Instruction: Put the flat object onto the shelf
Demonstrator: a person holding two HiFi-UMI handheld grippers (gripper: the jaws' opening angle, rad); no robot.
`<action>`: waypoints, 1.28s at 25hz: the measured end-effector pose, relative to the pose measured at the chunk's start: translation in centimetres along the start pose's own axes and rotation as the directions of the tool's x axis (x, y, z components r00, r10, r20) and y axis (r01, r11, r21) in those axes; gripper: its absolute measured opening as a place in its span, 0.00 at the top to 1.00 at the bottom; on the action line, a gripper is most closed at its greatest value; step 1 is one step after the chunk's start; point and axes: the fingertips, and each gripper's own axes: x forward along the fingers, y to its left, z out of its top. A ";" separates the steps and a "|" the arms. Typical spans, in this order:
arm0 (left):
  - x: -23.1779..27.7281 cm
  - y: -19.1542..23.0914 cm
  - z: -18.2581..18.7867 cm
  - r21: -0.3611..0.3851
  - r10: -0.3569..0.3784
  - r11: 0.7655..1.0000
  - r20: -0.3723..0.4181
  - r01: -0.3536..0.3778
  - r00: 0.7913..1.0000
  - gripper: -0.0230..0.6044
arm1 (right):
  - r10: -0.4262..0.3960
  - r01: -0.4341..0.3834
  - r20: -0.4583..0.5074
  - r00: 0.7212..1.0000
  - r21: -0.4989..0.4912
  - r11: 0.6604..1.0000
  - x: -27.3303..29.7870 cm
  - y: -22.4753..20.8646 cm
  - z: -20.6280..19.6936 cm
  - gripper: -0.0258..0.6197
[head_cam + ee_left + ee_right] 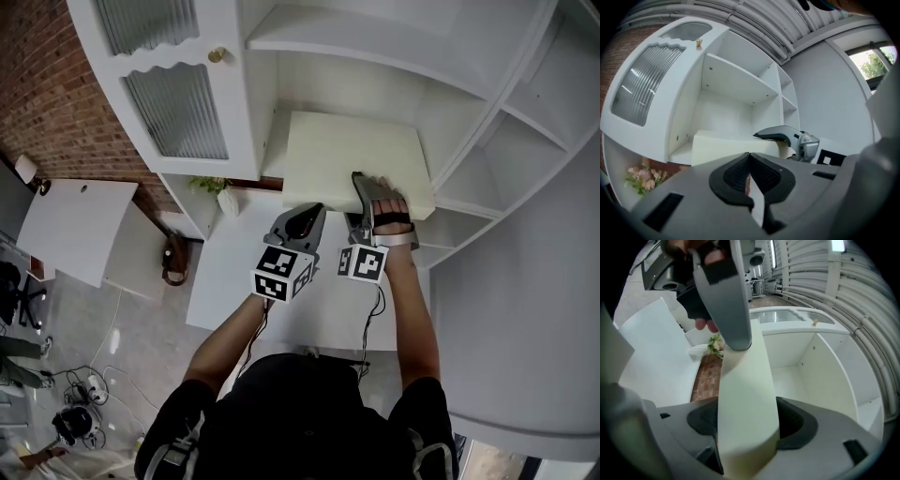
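A white shelf unit (394,75) stands against a brick wall (47,94) (seen from steeply above), with a ribbed-glass door (178,103), flowers (211,185) and a white table (234,272) below. Each gripper's cube (284,272) carries black-and-white square markers. The cream board (347,155) lies flat on a lower shelf, its near edge overhanging. The right gripper (747,425) straddles that edge, jaws spread wide, not pressing. The left gripper (749,168) is closed and empty, near the board.

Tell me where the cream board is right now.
Head view, centre: the cream board lies flat on the white cabinet's lower shelf, its near right edge between the fingers of the right gripper.
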 end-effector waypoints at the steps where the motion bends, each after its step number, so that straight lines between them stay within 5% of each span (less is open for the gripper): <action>1: 0.1 0.1 0.0 -0.002 0.004 1.000 0.002 -0.004 1.000 0.95 | -0.006 0.006 0.015 1.000 0.003 1.000 -0.3 0.0 0.1 0.46; 6: 0.4 0.1 0.3 -0.020 0.015 1.000 0.017 -0.014 1.000 0.95 | -0.054 0.047 0.100 0.994 0.066 0.997 -3.0 -0.7 0.7 0.46; 8: 0.5 0.2 0.3 -0.020 0.012 1.000 0.014 -0.012 1.000 0.95 | -0.081 0.053 0.143 0.986 0.186 0.981 -5.0 -1.3 1.0 0.46; 10: 0.6 0.4 0.1 -0.018 0.011 1.000 0.010 -0.010 1.000 0.95 | -0.103 0.026 0.169 0.980 0.407 0.913 -7.0 -2.3 0.7 0.50; 12: 0.5 0.5 -0.1 -0.018 0.012 1.000 0.009 -0.012 1.000 0.95 | -0.110 -0.029 0.167 0.980 0.663 0.748 -8.5 -3.0 -0.8 0.75; 14: 0.5 0.6 -0.2 -0.018 0.016 1.000 0.012 -0.016 1.000 0.95 | -0.091 -0.070 0.139 0.986 0.847 0.527 -8.6 -2.8 -3.1 0.84; 17: 0.5 0.7 -0.3 -0.020 0.022 1.000 0.014 -0.022 1.000 0.95 | -0.038 -0.112 0.123 0.992 0.970 0.214 -7.8 -1.6 -5.9 0.88; 19: 0.8 1.0 -0.5 -0.025 0.027 0.999 0.008 -0.027 1.000 0.95 | -0.028 -0.101 0.106 0.994 0.988 0.120 -6.9 -1.4 -6.9 0.90; 25: 2.6 2.5 -0.5 -0.025 0.050 0.998 -0.002 -0.050 0.999 0.95 | -0.048 -0.059 0.063 0.997 0.996 0.064 -3.8 -2.2 -8.3 0.90; 32: 4.6 4.6 -0.4 -0.034 0.090 0.995 -0.012 -0.091 0.996 0.95 | -0.048 -0.061 0.064 0.997 0.996 0.064 -1.3 -2.4 -8.7 0.92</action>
